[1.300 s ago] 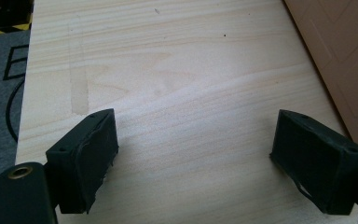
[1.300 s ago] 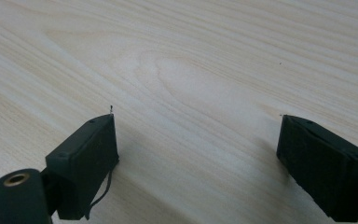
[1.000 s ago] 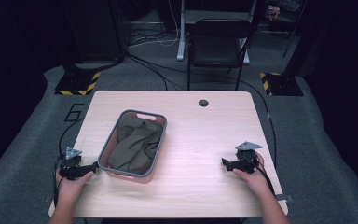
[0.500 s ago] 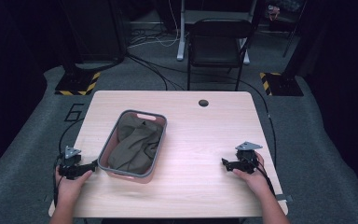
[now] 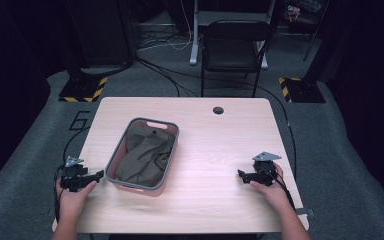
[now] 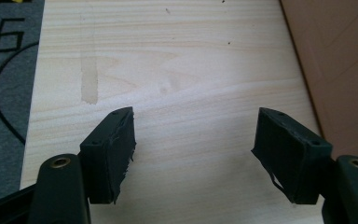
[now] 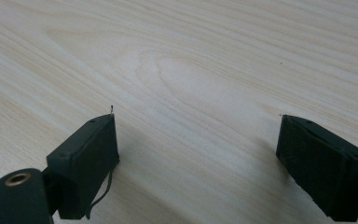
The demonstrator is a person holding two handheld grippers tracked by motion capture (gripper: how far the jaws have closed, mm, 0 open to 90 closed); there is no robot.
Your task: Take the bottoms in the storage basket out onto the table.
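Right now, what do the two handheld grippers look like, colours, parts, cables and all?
Both are black. The left gripper and right gripper each carry two blocky black pads with frayed edges, on arms with brass-coloured rivets. Each has a grey three-cornered plate on top, and a black cable trails from the right one.

Basket (image 5: pixel 114 165) left of centre on the table (image 5: pixel 215 150), cloth (image 5: pixel 142 155) inside. Left gripper (image 5: pixel 98 174) just beside its left wall; right gripper (image 5: pixel 241 173) well apart, near the right edge. Chair (image 5: pixel 235 47) behind the table.
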